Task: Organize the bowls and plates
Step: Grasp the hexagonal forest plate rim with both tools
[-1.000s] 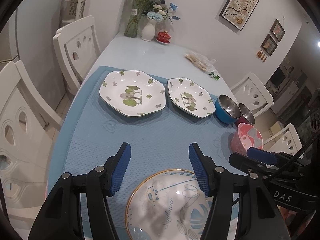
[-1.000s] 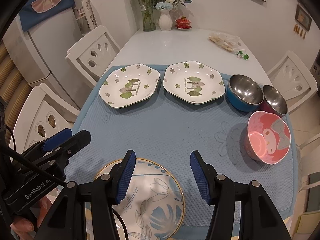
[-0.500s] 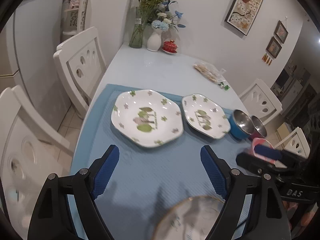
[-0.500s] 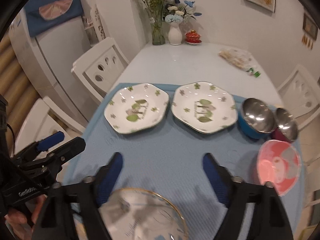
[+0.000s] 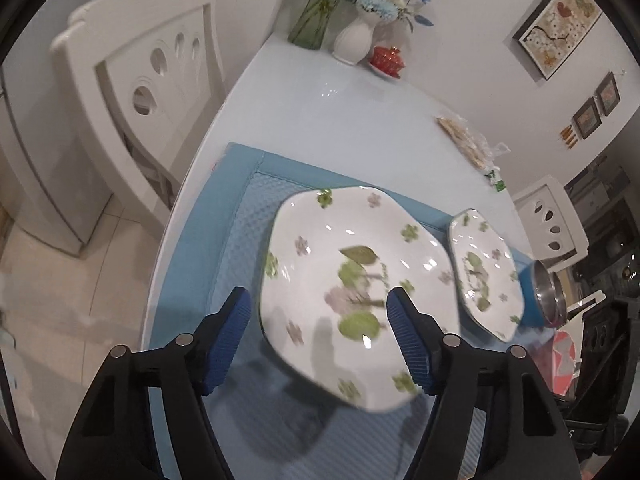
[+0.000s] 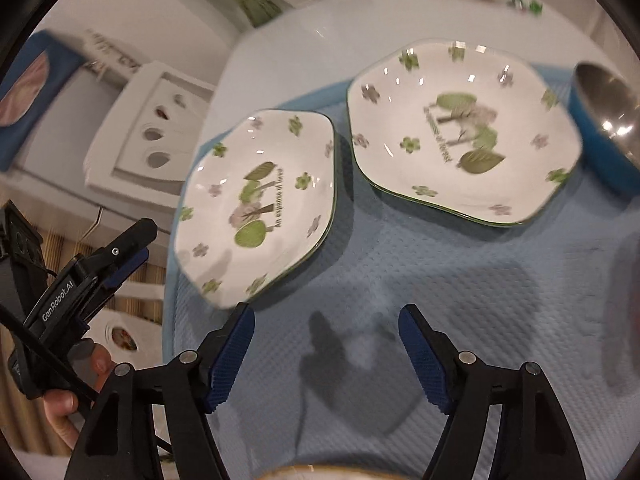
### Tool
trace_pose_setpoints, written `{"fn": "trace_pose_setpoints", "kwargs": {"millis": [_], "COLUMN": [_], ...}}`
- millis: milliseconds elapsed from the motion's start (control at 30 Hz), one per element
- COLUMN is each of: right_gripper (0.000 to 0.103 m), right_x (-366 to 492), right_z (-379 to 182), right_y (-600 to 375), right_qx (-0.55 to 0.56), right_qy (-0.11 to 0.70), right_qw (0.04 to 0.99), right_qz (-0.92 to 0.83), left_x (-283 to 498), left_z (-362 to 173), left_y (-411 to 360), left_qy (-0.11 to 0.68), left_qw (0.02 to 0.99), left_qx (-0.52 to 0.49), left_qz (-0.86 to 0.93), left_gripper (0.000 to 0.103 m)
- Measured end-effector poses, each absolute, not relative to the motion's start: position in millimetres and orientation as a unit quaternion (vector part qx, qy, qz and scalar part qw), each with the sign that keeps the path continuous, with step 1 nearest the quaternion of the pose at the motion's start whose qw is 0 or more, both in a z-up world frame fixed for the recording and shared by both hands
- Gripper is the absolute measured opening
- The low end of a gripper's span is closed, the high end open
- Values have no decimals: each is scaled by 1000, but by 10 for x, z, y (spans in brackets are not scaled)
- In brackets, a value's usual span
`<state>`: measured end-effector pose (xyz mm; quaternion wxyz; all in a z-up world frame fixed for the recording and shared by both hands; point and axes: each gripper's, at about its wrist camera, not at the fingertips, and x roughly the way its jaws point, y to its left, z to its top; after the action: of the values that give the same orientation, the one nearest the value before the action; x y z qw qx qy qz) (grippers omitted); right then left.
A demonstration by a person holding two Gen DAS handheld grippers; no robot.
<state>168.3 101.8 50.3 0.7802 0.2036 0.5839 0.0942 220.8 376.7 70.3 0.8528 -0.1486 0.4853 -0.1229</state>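
Two white plates with green flowers lie side by side on the blue mat (image 6: 440, 272). My left gripper (image 5: 320, 336) hovers over the left floral plate (image 5: 352, 292), one finger outside its left rim and the other above its middle. Its jaws are closing, and the pads touch nothing. My right gripper (image 6: 328, 356) hangs over bare mat in front of the left floral plate (image 6: 260, 200) and the right floral plate (image 6: 460, 132). Its jaws are also closing, with nothing between them. A gold-rimmed round plate (image 6: 320, 474) peeks in at the bottom edge.
A blue bowl with a steel inside (image 6: 608, 120) sits right of the plates, a pink bowl (image 5: 564, 364) nearer. The table's edge (image 5: 160, 280) runs just left of the mat, past it a white chair (image 5: 140, 80). Flower vases (image 5: 356, 36) and a snack bag (image 5: 464, 140) stand at the far end.
Both grippers have moved forward and down, from over the round plate toward the floral plates. Their jaws widened, then narrowed a little. The round plate has dropped to the bottom of the right wrist view.
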Motion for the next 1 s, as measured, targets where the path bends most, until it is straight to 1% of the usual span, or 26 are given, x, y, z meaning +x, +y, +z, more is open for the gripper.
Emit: {"fn": "trace_pose_setpoints", "kwargs": {"millis": [100,267,300,333,400,467,667,733,767,867,1000], "right_gripper": [73,73,71,66,63,62,57,50,48,48,47], "right_x": [1827,2015,2054,2097,2165,2217,2290,2305,2309,2293,2220], "right_z": [427,334,309,274,217,206,205,211,215,215,230], "right_y": [1119,1278,1300,1321,1353,1386,1497,1542,1563,1625,1642], "right_qx": [203,181,180,179,179,170,129,106,96,53,25], "right_qy": [591,593,593,594,595,584,558,553,551,549,546], "right_qw": [775,778,779,778,777,787,814,820,823,827,828], "right_qz": [96,101,100,101,100,100,96,98,99,107,127], "left_x": [2393,2655,2680,2722,2790,2874,3025,3033,3023,2959,2783], "left_z": [571,346,325,298,251,201,192,192,197,215,279], "left_y": [3772,3802,3802,3796,3785,3760,3717,3680,3646,3591,3659], "left_qy": [495,511,512,512,513,516,508,504,503,499,491], "left_qw": [849,835,834,833,831,829,831,833,834,843,847], "left_qx": [-139,-149,-150,-151,-152,-151,-148,-142,-136,-101,-103], "left_qz": [-126,-138,-140,-143,-151,-154,-171,-177,-183,-175,-177], "left_gripper": [62,52,49,47,47,47,47,47,48,47,46]}}
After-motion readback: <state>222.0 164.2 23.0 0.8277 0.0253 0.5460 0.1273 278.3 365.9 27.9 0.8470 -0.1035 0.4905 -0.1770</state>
